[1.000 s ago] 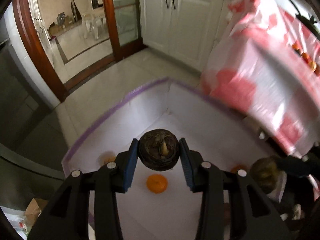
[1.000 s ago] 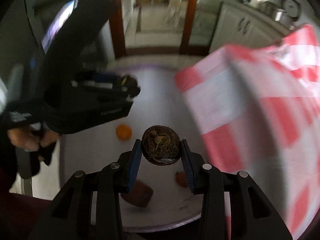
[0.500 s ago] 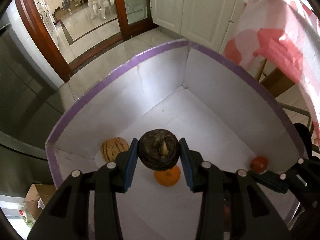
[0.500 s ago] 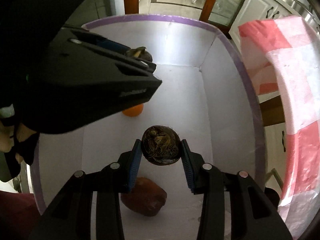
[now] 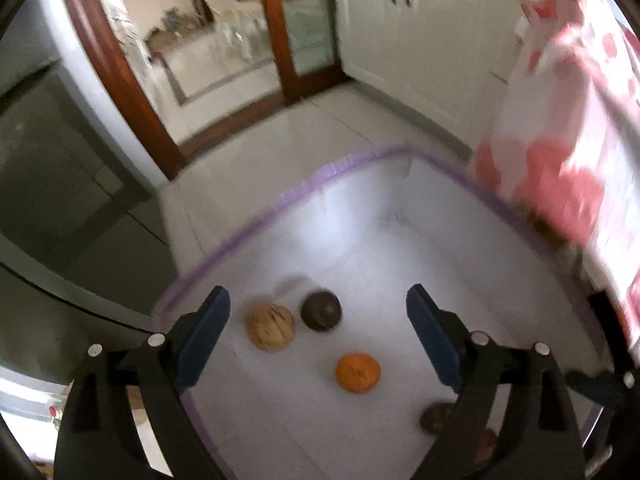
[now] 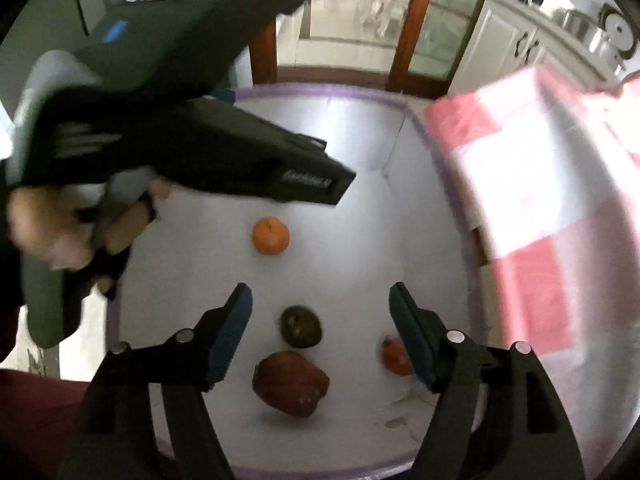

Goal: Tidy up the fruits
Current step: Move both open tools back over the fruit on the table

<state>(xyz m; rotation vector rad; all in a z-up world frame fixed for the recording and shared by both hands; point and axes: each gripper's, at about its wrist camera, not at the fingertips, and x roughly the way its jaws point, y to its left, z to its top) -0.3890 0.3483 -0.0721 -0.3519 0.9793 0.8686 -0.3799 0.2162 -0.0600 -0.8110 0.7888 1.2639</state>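
Both grippers hang open and empty over a white box with a purple rim (image 5: 240, 236). In the left wrist view my left gripper (image 5: 318, 326) is above a dark round fruit (image 5: 321, 311), a striped tan melon (image 5: 271, 327) and an orange (image 5: 357, 373) on the box floor. In the right wrist view my right gripper (image 6: 320, 326) is above a second dark round fruit (image 6: 301, 327), a reddish-brown fruit (image 6: 291, 383) and a small red tomato (image 6: 395, 356). The orange (image 6: 270, 235) lies farther in. The left gripper's black body (image 6: 224, 160) reaches over the box's left side.
A table with a pink-and-white checked cloth (image 5: 568, 132) (image 6: 540, 184) stands right of the box (image 6: 444, 184). Beyond are white floor tiles, white cabinets (image 5: 404, 20) and a wooden door frame (image 5: 116, 76). A dark grey cabinet (image 5: 60, 184) stands at the left.
Both grippers have opened and let go of their dark round fruits, which now lie on the box floor. Both grippers have risen above the box.
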